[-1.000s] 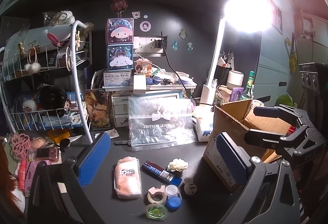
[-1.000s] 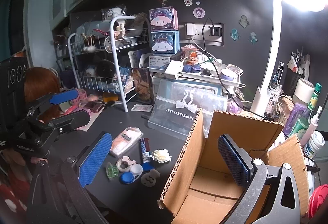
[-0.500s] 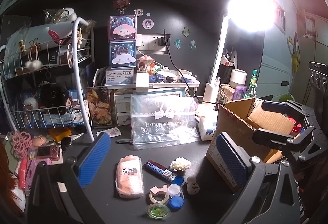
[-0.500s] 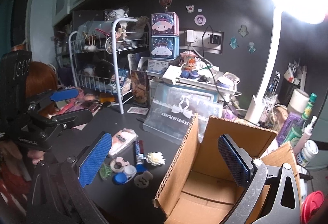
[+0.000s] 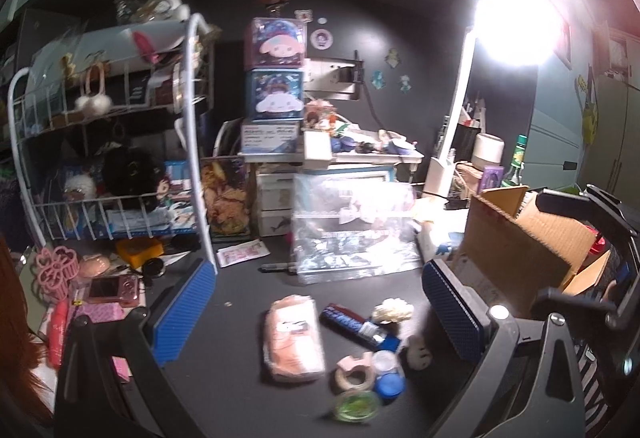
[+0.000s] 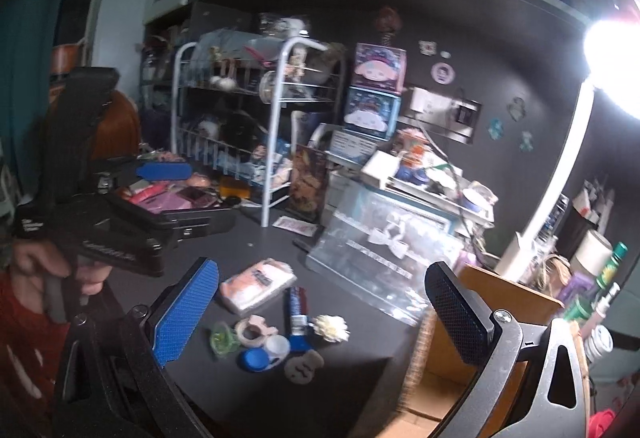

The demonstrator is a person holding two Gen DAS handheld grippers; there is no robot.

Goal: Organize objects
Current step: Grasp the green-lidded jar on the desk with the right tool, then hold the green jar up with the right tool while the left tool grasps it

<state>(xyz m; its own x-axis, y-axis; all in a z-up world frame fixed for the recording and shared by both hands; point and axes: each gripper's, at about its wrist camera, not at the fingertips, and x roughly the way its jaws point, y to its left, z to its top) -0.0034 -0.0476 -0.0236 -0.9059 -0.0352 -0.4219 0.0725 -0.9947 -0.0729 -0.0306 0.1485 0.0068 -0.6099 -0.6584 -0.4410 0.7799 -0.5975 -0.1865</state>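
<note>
pink packet (image 5: 293, 344) between left jaws

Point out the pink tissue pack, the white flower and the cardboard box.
pink tissue pack (image 5: 293, 338), left wrist view, middle of its top face.
white flower (image 6: 330, 327), right wrist view, centre of the petals.
cardboard box (image 5: 508, 238), left wrist view, the near outer wall.

Ahead of the left gripper's fingers lies one pink packet (image 5: 293, 342), one dark tube (image 5: 353, 326), one white flower (image 5: 393, 310), one tape roll (image 5: 354, 373), one green round case (image 5: 356, 405) and one blue-and-white lens case (image 5: 387, 374). To their right stands one cardboard box (image 5: 516, 250). Beyond them stand two character tins (image 5: 276, 71), stacked, one clear bag (image 5: 352, 230) and one wire rack (image 5: 116, 157) with two tiers.
</note>
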